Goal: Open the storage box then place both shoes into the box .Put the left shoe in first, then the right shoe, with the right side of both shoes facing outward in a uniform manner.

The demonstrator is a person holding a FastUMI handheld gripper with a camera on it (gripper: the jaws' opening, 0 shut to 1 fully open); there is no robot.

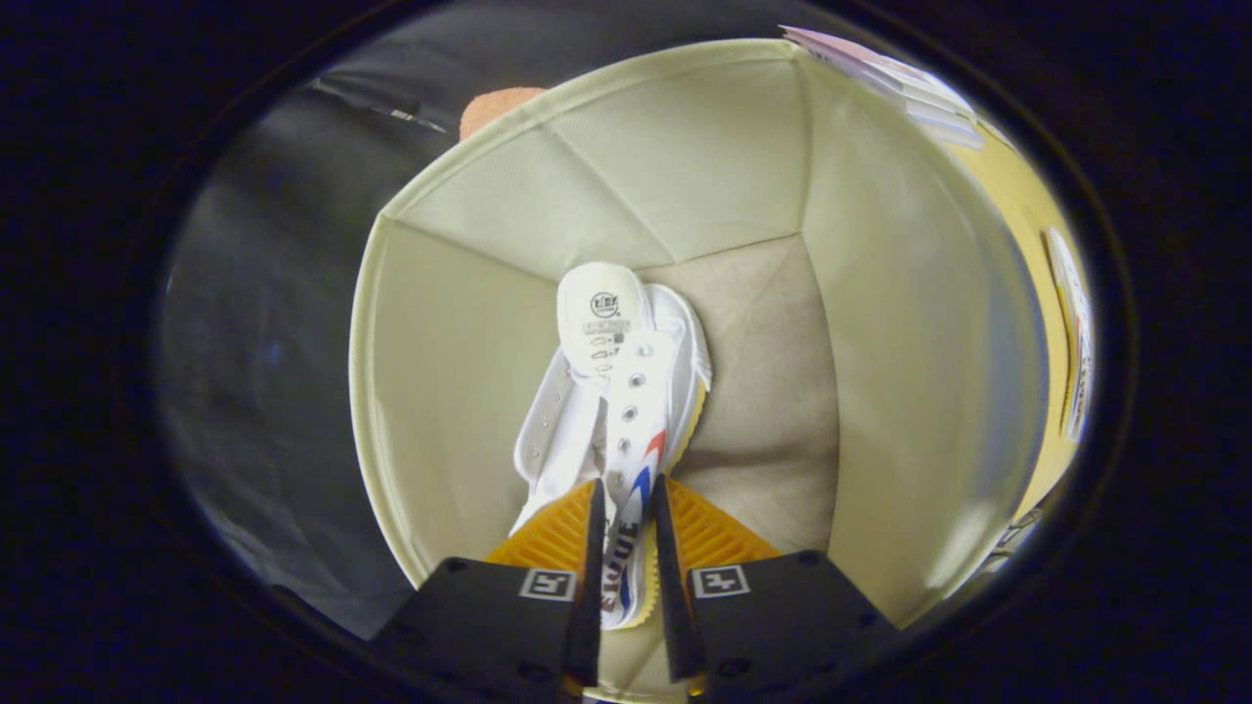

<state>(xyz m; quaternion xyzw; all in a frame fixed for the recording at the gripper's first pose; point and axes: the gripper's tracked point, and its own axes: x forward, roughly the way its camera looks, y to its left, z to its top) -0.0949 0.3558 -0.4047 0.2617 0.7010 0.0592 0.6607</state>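
Note:
A white canvas shoe (626, 391) with red and blue side stripes and a yellow-edged sole hangs inside the open pale-green fabric storage box (460, 372). My gripper (626, 499) is shut on the shoe's side wall, near its heel end. The shoe's tongue and toe point down toward the beige floor of the box (763, 391), along the box's left wall. I cannot tell whether the toe touches the floor. The box's walls surround the shoe on all sides.
To the left of the box lies dark cloth (264, 323). A yellow surface (1027, 215) with white papers (900, 78) lies beyond the box's right wall. An orange-pink object (494, 106) peeks over the box's far rim.

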